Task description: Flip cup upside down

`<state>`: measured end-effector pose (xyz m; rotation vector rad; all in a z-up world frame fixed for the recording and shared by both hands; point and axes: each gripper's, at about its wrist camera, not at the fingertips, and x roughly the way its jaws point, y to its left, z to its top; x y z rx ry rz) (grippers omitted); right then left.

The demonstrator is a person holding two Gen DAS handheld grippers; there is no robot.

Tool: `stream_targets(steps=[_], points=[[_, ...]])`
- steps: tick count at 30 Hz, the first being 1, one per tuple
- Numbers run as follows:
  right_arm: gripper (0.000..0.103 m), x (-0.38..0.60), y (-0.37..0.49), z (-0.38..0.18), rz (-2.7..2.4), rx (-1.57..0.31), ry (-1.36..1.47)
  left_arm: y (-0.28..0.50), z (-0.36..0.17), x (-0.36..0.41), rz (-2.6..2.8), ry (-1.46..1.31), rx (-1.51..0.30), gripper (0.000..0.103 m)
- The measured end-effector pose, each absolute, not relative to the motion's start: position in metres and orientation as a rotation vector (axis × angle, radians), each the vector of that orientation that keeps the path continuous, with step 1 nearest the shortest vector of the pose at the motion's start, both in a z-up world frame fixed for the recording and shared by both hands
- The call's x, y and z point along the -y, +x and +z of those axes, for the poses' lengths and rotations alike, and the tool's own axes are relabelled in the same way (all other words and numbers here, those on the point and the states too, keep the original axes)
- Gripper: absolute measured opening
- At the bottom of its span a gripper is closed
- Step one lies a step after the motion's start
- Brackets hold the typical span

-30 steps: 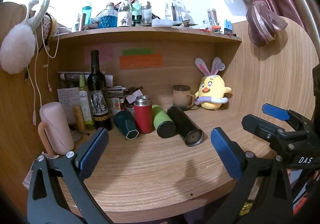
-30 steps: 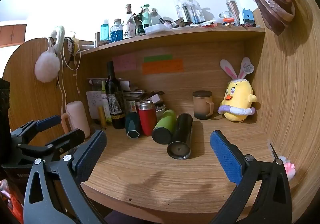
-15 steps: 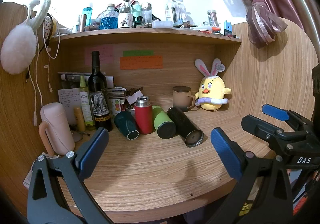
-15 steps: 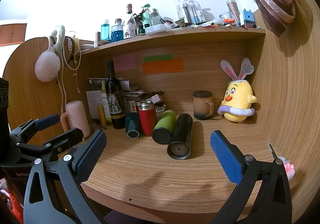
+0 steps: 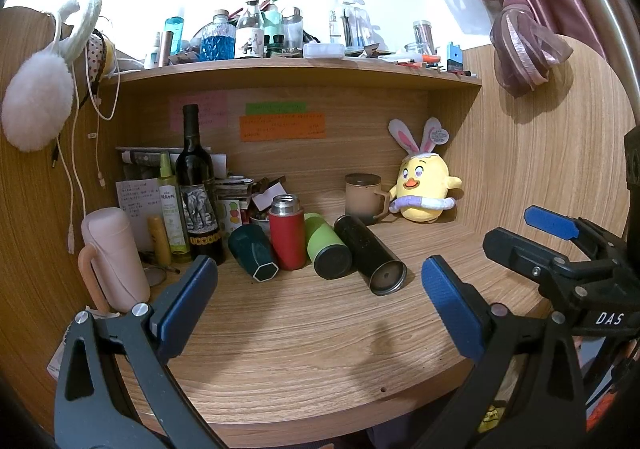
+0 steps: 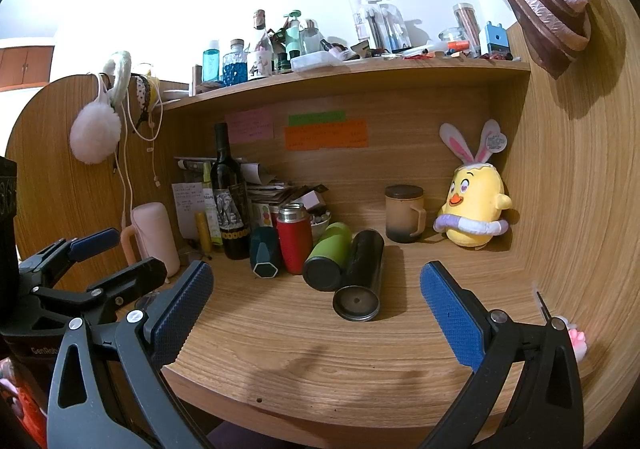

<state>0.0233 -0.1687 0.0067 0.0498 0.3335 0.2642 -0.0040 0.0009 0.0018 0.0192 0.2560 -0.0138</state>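
Observation:
Several cups sit on the wooden desk. A red flask stands upright. A dark teal cup, a green tumbler and a black tumbler lie on their sides. A frosted brown mug stands at the back. The red flask, the black tumbler and the mug also show in the right wrist view. My left gripper is open and empty, near the desk's front edge. My right gripper is open and empty, beside the left one.
A pink handled bottle stands at the left. A wine bottle, spray bottles and papers crowd the back left. A yellow plush chick sits at the back right. A cluttered shelf runs overhead. A small pink item lies at the right wall.

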Motion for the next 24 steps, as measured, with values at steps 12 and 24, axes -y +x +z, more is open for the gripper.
stream_targets(steps=[12,24], points=[[0.103,0.1688,0.0214,0.0081,0.264,-0.332,0.044,-0.0056,0.003,-0.0015,-0.011,0.015,-0.254,0.103],[0.103,0.1684,0.0205,0.0105,0.266,-0.331,0.038,-0.0059,0.0021,-0.0026,-0.007,0.023,-0.251,0.103]])
